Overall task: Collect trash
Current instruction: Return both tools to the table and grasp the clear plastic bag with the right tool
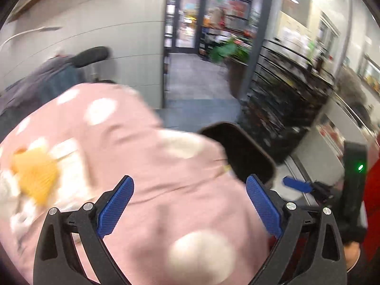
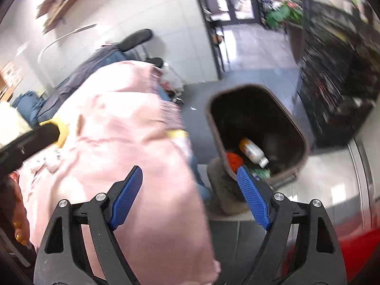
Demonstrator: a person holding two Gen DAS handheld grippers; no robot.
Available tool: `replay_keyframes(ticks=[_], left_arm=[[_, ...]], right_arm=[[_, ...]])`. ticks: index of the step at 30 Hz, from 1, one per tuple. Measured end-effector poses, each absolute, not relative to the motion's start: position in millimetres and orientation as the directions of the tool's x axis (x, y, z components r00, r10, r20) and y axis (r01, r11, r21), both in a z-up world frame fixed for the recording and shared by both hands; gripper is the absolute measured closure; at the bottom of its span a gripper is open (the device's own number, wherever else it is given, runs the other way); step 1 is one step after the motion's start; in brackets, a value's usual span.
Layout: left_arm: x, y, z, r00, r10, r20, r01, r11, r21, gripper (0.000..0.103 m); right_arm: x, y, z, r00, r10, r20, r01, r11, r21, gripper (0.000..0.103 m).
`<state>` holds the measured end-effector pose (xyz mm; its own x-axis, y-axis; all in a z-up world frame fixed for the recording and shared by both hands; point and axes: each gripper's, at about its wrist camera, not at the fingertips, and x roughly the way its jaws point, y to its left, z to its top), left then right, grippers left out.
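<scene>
A dark brown trash bin (image 2: 294, 128) stands on the floor, holding a white bottle with an orange label (image 2: 251, 152), an orange-red item (image 2: 234, 159) and a green wrapper (image 2: 262, 172). My right gripper (image 2: 188, 174) is open and empty, above the bin's near rim and a pink cloth (image 2: 123, 128). My left gripper (image 1: 190, 185) is open and empty over the pink dotted cloth (image 1: 147, 156). The bin's rim (image 1: 242, 152) shows just beyond it. The right gripper shows at the right of the left wrist view (image 1: 299, 186).
A yellow item (image 1: 35, 175) lies on the cloth at the left. A chair with grey and blue clothes (image 2: 95, 66) stands by the white wall. A dark shelf unit (image 2: 332, 83) lines the right. A doorway (image 1: 187, 23) opens ahead. A grey block (image 2: 225, 190) sits by the bin.
</scene>
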<state>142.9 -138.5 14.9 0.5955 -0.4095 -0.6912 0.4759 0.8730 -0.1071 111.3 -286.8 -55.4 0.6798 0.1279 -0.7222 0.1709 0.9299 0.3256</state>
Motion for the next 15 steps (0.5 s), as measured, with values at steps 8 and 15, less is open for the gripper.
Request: replay_keyframes(ticks=[8, 15], left_arm=[[135, -33, 9, 0.679, -0.231, -0.697, 0.256, 0.964, -0.070, 0.009], [133, 40, -5, 0.674, -0.122, -0.728, 0.113, 0.992, -0.061, 0.013]], right_arm=[[138, -213, -29, 0.664, 0.296, -0.686, -0.054, 0.935, 0.351, 0.019], [161, -131, -14, 0.592, 0.412, -0.692, -0.248, 0.911, 0.330, 0.019]])
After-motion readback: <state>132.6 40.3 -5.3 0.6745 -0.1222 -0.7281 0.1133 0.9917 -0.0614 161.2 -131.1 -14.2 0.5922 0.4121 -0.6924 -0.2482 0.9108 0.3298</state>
